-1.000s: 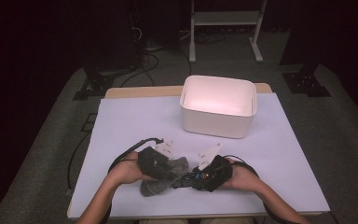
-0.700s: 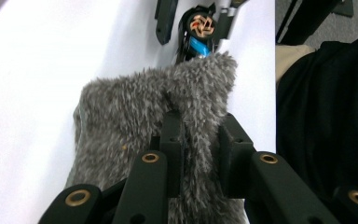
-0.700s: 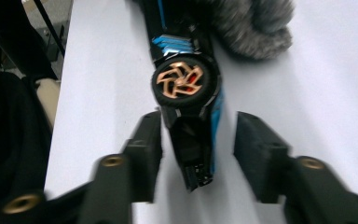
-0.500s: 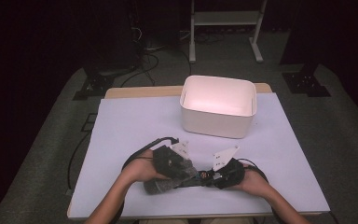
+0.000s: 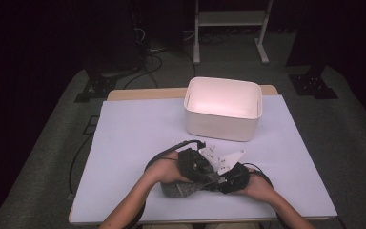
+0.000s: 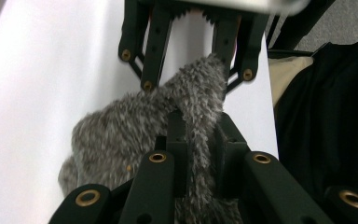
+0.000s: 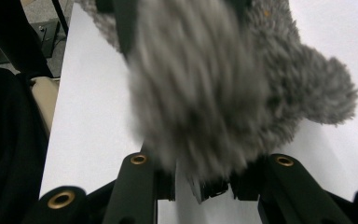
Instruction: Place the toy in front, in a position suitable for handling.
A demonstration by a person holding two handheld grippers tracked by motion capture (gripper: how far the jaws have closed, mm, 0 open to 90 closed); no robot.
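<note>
The grey fuzzy fabric piece [image 5: 181, 189], a soft, shaggy textile with mottled light and dark fibres, lies at the near edge of the pale lilac table cover [image 5: 133, 138], held between the two hand-held tools. In the high view the left gripper [image 5: 205, 177] comes in from the left above the fabric, the right gripper [image 5: 218, 183] from the right, and the two meet almost tip to tip over the cloth's right end.

In the left gripper view a narrow fold of the fabric [image 6: 200, 140] runs straight up between that tool's black jaws, which are closed in against it on both sides; the rest of the cloth bulges out to the left onto the table cover. Farther off in the same view, the right gripper [image 6: 216, 58] pinches the far tip of that same fold.

In the right gripper view the fabric [image 7: 223, 88] sits right over the jaws, blurred and very close, with its lower edge tucked down between them; these jaws have just been closing and now clamp the cloth.

A white rectangular plastic bin [image 5: 223, 128] stands farther back on the table, well apart from the fabric.
</note>
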